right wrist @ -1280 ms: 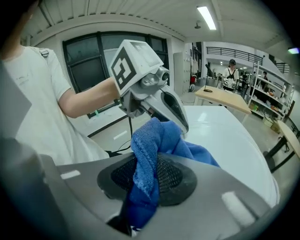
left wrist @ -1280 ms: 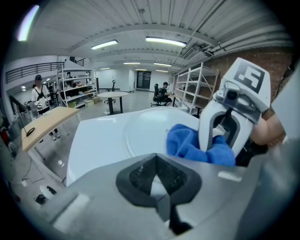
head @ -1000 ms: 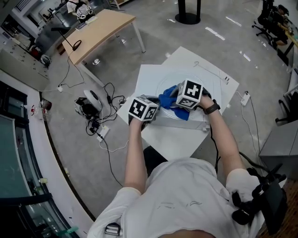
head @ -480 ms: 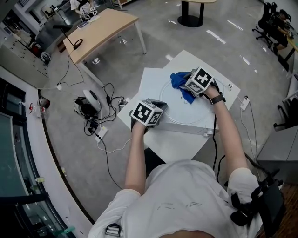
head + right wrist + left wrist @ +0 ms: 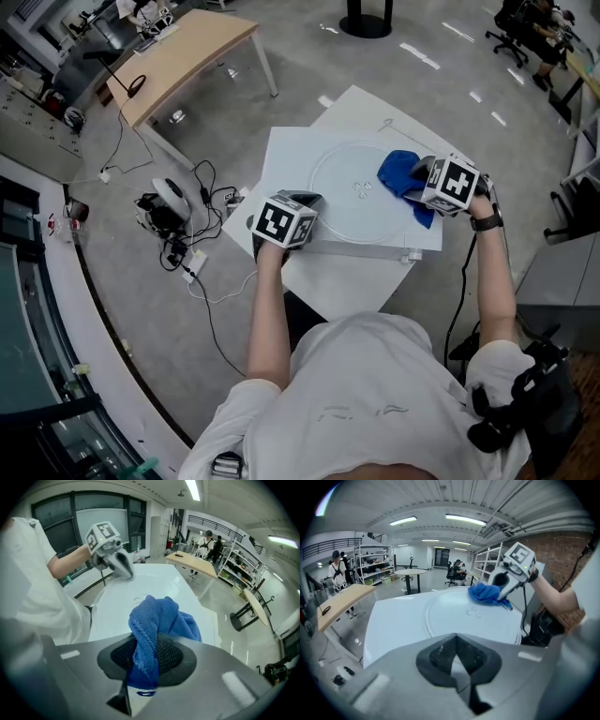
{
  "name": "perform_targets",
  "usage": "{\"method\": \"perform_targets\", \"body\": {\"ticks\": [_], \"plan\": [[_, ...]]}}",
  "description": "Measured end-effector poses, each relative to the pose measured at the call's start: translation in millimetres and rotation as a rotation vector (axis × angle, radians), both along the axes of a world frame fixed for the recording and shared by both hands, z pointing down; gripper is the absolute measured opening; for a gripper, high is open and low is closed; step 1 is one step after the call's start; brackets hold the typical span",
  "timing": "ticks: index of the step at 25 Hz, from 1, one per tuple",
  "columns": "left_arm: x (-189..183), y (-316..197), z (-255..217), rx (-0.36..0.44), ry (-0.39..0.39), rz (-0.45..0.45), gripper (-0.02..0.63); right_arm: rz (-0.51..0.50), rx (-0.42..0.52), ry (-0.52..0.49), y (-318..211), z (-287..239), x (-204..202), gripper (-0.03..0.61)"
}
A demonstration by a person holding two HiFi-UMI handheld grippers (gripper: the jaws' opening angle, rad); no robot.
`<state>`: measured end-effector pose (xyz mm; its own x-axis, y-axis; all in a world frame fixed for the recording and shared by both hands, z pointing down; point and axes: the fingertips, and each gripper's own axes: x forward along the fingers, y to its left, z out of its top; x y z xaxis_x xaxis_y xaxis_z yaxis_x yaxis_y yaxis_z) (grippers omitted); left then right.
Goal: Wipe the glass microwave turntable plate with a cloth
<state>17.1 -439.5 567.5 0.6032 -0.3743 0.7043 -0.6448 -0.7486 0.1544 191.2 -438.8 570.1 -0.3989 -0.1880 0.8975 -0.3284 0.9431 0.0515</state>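
- Grey, shiny floor all round, a wooden desk [image 5: 178, 61] off at the back left, and the white table [image 5: 291, 155] right in the middle.
- On that table lies the glass turntable plate [image 5: 352, 214], flat, with a few small marks near its centre.
- Over at the plate's right side is the right gripper [image 5: 420, 184], jaws clamped on the blue cloth [image 5: 398, 172]. The cloth bunches up out of them and rests on the glass.
- At the table's near left is the left gripper [image 5: 298, 204], just beside the plate's rim, jaws pressed together with nothing between.
- Down on the floor, left of the table, lies a tangle of cables [image 5: 183, 234].
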Motion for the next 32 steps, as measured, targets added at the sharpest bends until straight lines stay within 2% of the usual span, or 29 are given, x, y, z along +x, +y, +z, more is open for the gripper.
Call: {"method": "perform_targets", "body": {"ticks": [2, 7, 10, 13, 17, 21, 24, 27, 30, 32], "plan": [[0, 0, 0, 0.002, -0.001, 0.0, -0.002, -0.065, -0.032, -0.031, 28, 1, -14, 0.103], [0, 1, 0, 0.001, 0.0, -0.006, -0.002, -0.216, -0.1, -0.185, 78, 1, -75, 0.103], [2, 0, 0, -0.002, 0.0, -0.01, -0.002, -0.262, -0.102, -0.22, 78, 1, -109, 0.103], [3, 0, 0, -0.007, 0.002, -0.011, -0.002, -0.254, -0.099, -0.245, 64, 3, -137, 0.103], [4, -1, 2, -0.012, 0.004, -0.008, -0.002, -0.18, -0.06, -0.245, 26, 4, -157, 0.103], [0, -2, 1, -0.009, 0.008, -0.008, -0.002, -0.164, -0.023, -0.191, -5, 6, -166, 0.103], [-2, 0, 2, -0.009, 0.005, -0.003, -0.002, -0.029, 0.032, -0.217, -45, 4, -161, 0.103], [0, 1, 2, -0.016, 0.004, -0.003, -0.002, 0.118, 0.108, -0.226, -84, 0, -139, 0.103], [3, 2, 2, -0.016, 0.005, -0.006, -0.002, 0.233, 0.186, -0.172, -107, -3, -99, 0.102], [3, 2, 1, -0.014, 0.006, -0.004, -0.002, 0.279, 0.197, -0.142, -108, -5, -68, 0.101]]}}
